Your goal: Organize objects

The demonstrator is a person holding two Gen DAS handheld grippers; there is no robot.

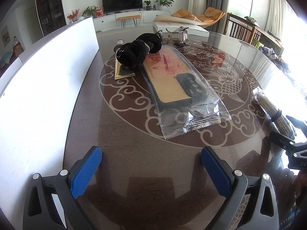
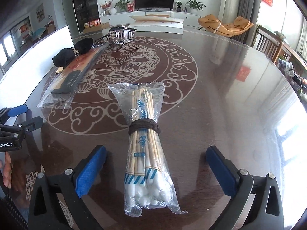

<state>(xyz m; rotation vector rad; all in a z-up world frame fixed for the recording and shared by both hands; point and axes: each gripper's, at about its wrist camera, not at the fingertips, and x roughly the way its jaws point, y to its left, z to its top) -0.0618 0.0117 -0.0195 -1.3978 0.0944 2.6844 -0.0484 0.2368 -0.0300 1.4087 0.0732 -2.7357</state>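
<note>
On the dark glass-topped table, my right gripper gapes wide around the clear bag of cotton swabs, untouched; my left gripper stands open, empty, the clear-wrapped phone case and black pouch ahead.

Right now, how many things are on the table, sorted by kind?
Plastic-wrapped packs: 2, the bag of cotton swabs and the long flat pack
Black fabric bundles: 1
Gold packets: 1, partly under the bundle
Large white boxes: 1
Shiny clips: 1, too blurred to name surely
Total: 6
</note>
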